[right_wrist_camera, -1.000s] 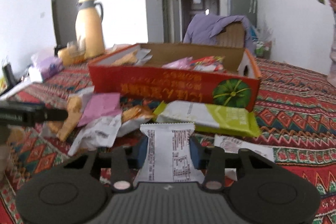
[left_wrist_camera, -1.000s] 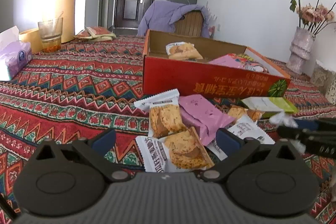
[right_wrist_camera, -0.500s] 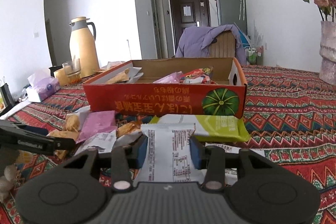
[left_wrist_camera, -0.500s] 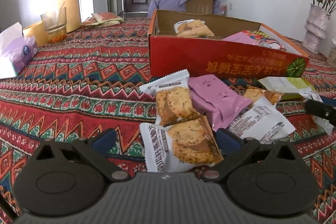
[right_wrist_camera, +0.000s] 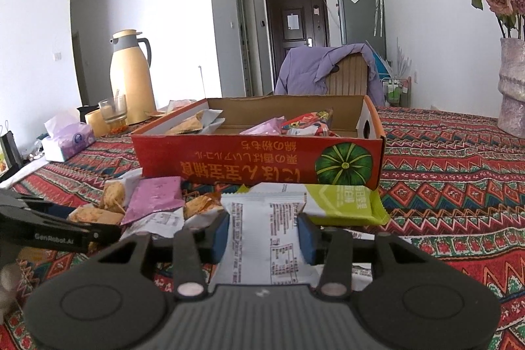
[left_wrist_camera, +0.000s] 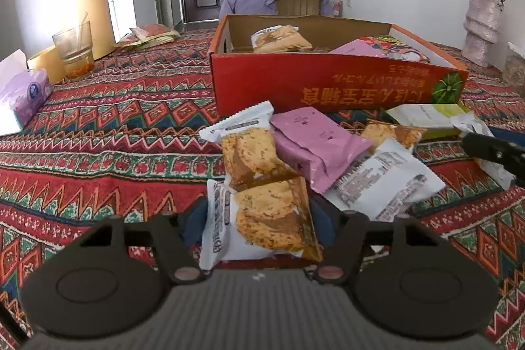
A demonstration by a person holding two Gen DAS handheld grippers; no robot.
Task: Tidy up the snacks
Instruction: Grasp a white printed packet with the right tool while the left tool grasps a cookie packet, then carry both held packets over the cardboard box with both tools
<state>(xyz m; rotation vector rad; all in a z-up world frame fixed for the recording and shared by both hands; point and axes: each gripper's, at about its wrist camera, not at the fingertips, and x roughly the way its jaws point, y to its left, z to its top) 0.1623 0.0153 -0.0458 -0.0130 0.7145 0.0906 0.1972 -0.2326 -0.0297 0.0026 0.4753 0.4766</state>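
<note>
Closing on pickups: left gripper (left_wrist_camera: 259,214) jaws just closed onto cookie packet (left_wrist_camera: 262,218), right gripper (right_wrist_camera: 265,233) clamps white wrapper (right_wrist_camera: 267,238). Box (right_wrist_camera: 256,163) at 12 o'clock w/ snacks inside. Next: lift both, carry fwd, drop in.

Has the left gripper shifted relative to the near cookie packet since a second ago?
Yes. The left gripper has come forward around the cookie packet; its jaws have just been closing on the packet.
</note>
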